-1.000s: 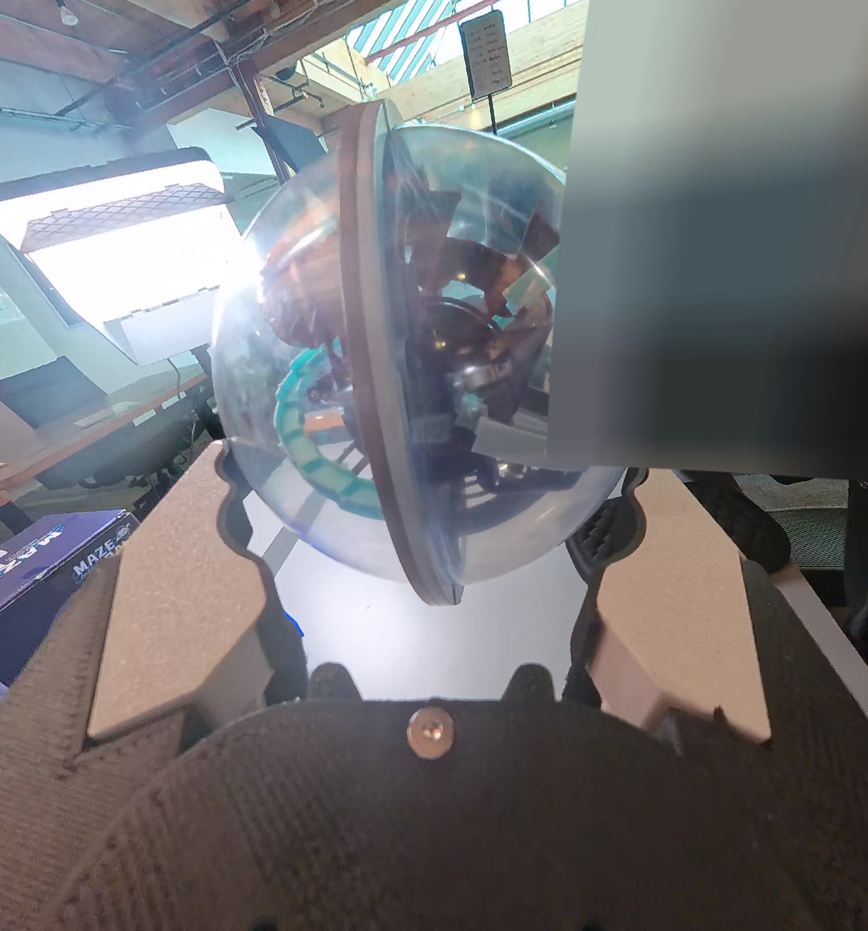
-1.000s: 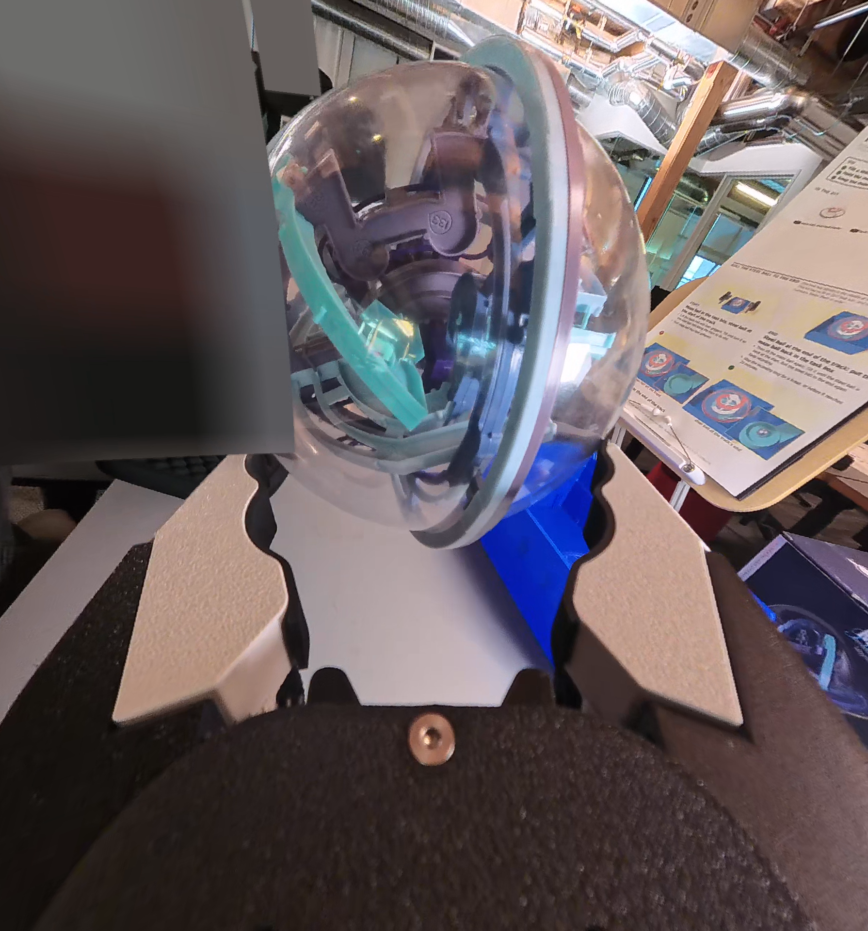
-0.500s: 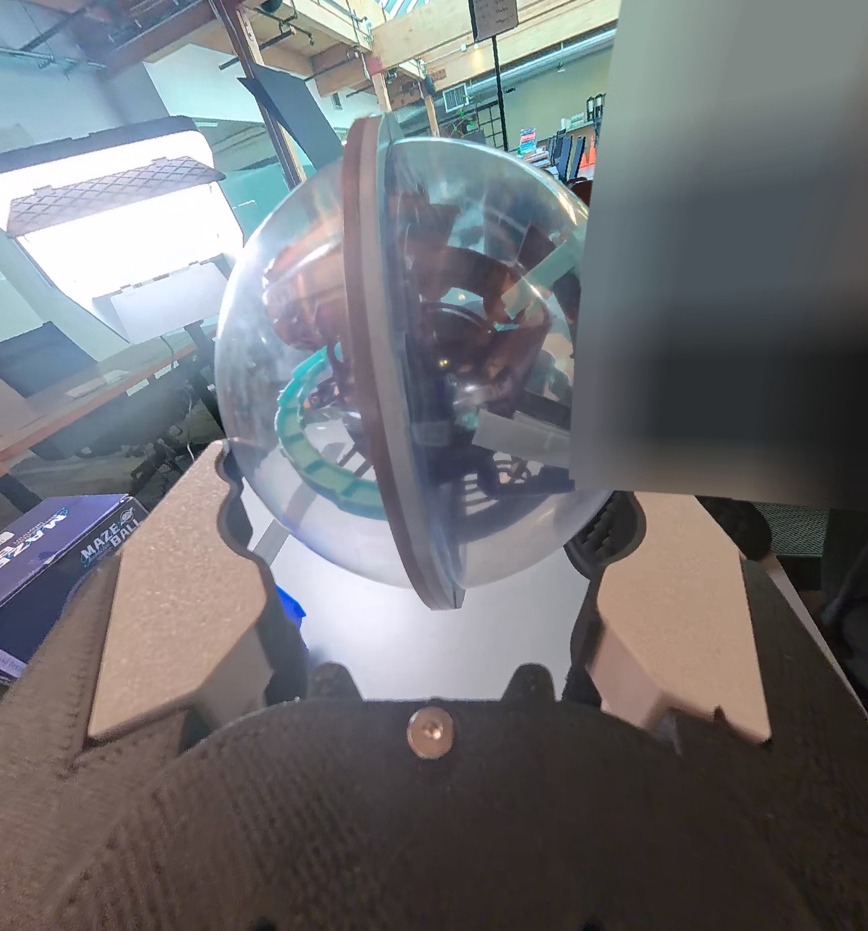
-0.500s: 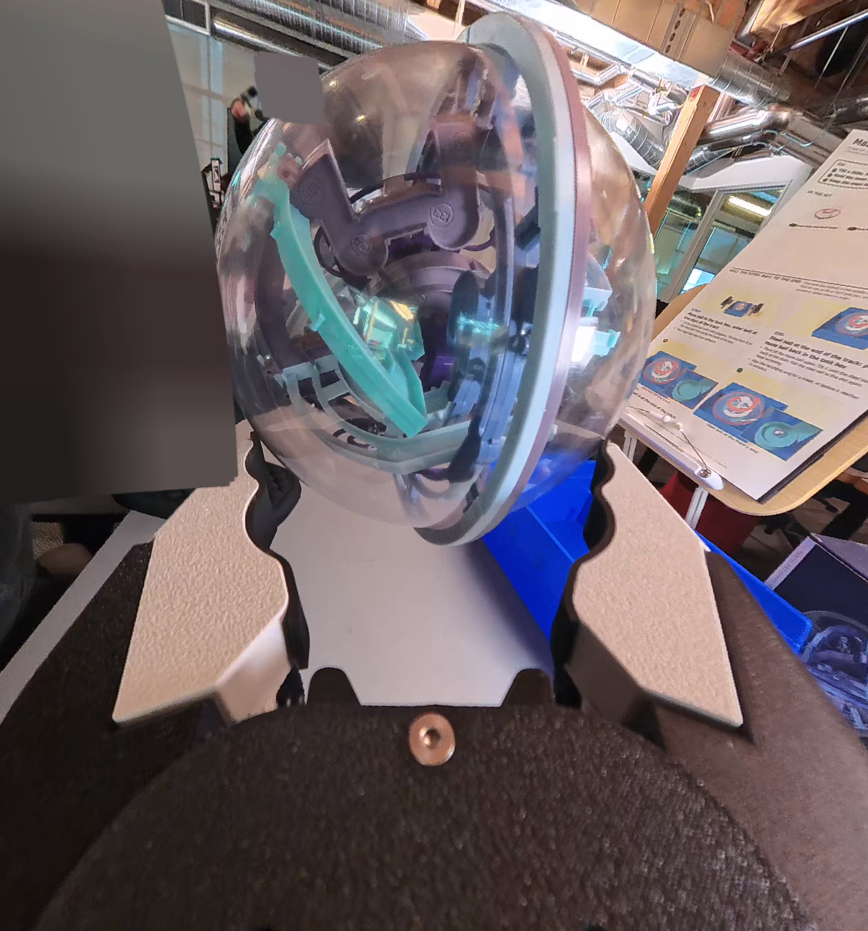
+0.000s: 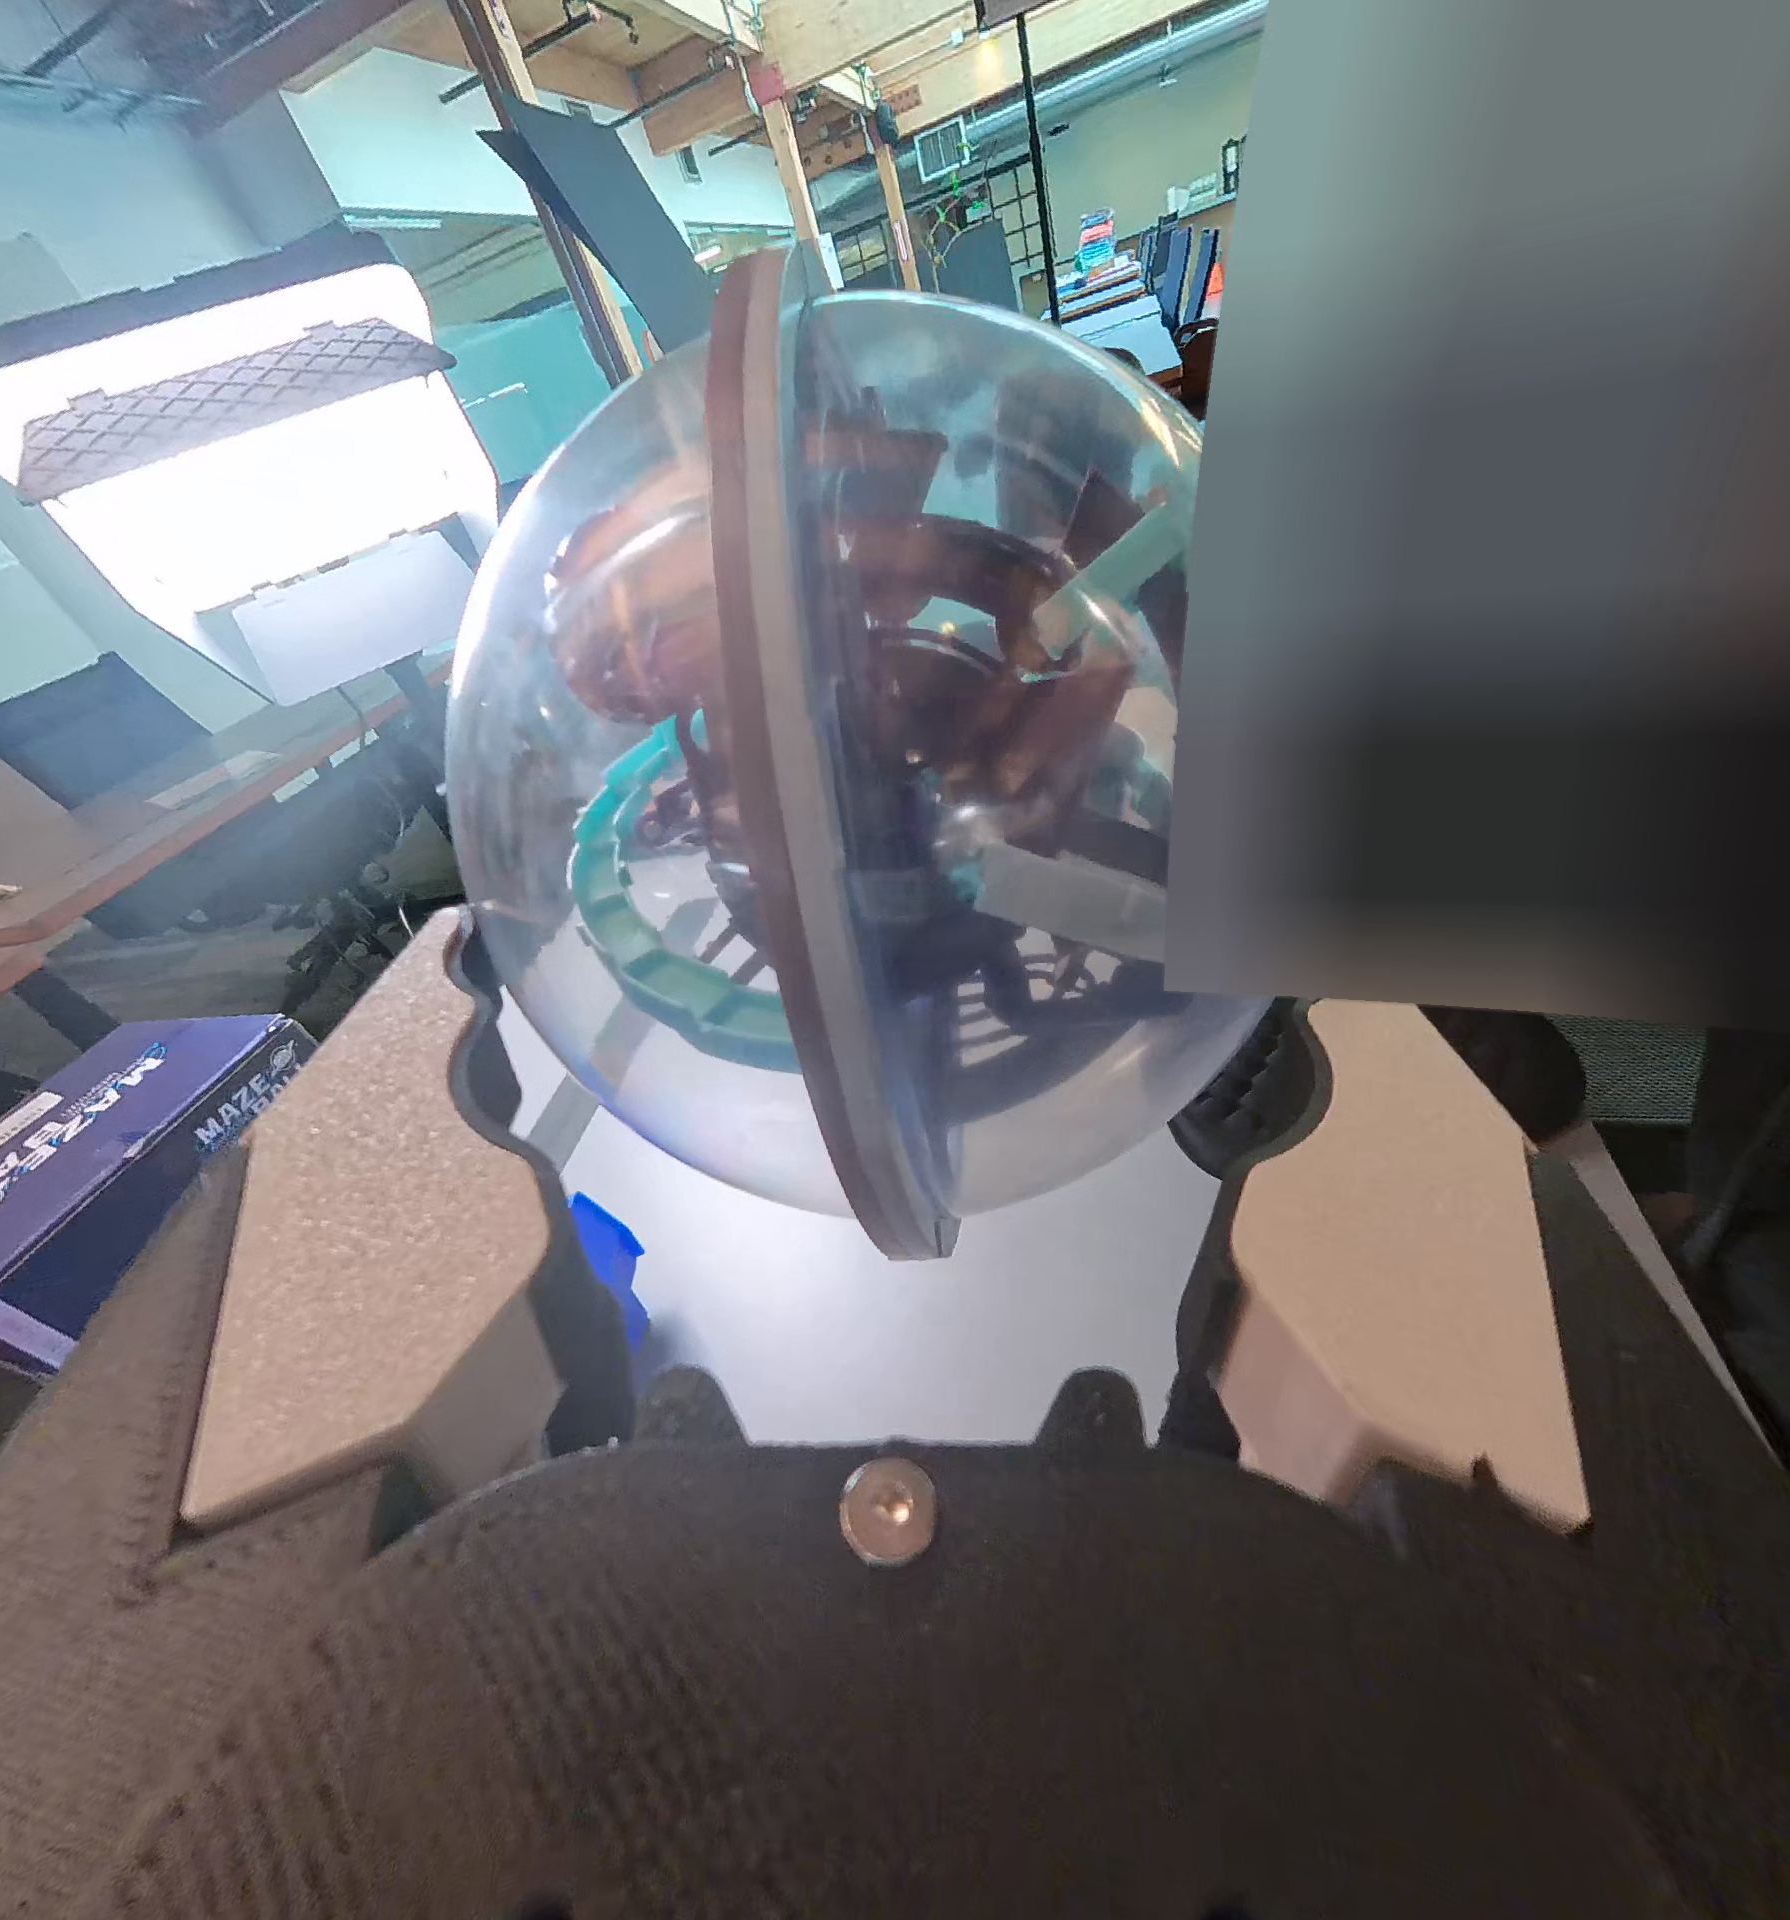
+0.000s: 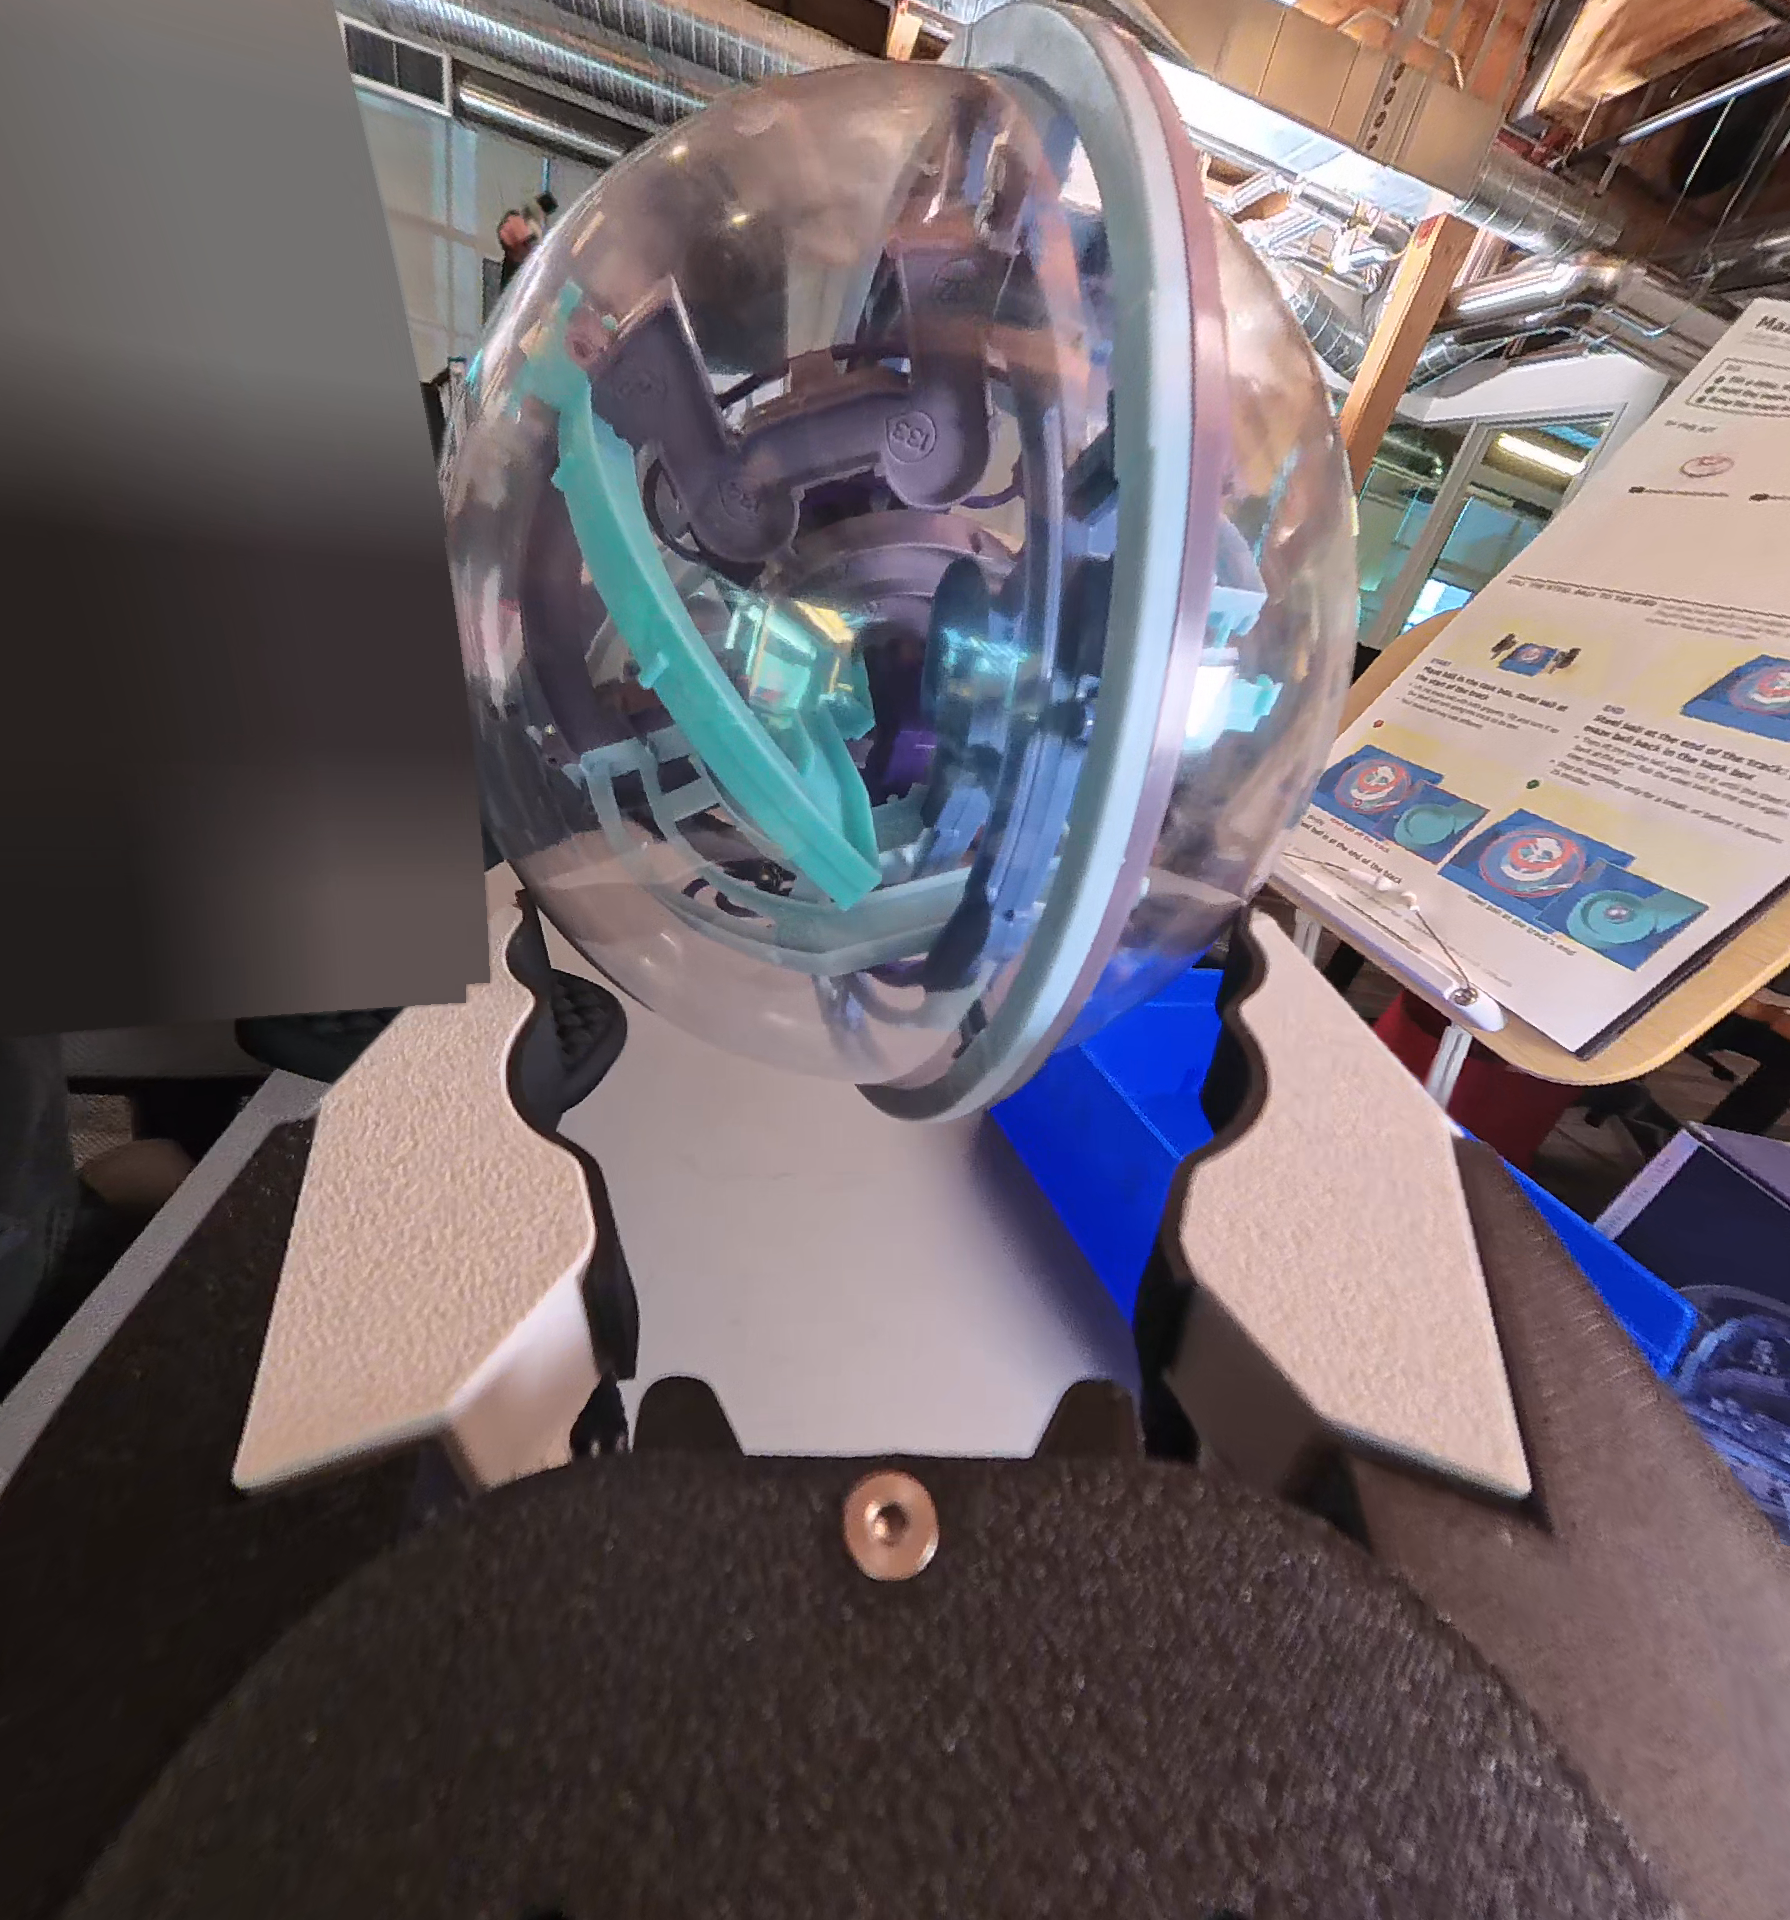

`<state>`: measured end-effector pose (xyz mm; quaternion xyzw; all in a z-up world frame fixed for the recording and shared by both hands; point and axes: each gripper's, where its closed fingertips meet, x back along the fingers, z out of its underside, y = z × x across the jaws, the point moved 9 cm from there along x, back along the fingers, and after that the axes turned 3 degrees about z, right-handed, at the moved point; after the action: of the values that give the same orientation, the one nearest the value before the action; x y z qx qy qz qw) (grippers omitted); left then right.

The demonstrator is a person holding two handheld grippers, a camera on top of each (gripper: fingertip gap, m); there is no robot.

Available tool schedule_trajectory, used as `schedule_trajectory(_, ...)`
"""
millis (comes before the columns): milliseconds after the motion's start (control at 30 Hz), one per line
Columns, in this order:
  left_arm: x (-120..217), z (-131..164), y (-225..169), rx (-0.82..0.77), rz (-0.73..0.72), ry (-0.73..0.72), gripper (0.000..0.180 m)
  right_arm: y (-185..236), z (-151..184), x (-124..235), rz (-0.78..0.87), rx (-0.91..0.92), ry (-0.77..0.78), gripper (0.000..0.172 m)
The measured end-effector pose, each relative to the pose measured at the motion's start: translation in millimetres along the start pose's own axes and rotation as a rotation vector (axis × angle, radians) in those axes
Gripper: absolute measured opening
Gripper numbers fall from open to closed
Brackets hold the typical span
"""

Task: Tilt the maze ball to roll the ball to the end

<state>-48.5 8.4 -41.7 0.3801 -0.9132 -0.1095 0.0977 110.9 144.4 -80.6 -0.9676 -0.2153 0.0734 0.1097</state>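
Now both claws grip the clear maze ball (image 5: 839,748) w/ its equator rim near-upright, slightly tilted.

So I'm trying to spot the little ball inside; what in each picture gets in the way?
Left wrist view: the light panel behind is blown out, and the sphere is hazy and backlit, its tracks dark. Right wrist view: evenly lit and sharper, but reflections streak the sphere. I cannot pick out the little ball in either.
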Motion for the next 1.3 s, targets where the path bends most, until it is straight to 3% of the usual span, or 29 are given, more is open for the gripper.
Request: schedule_trajectory(1300, 0.1, 17.8, -7.5, -0.144, 0.002, -0.11, 0.145, 6.3, 0.3, 3.7, 0.011, 0.176, 0.002, 0.123)
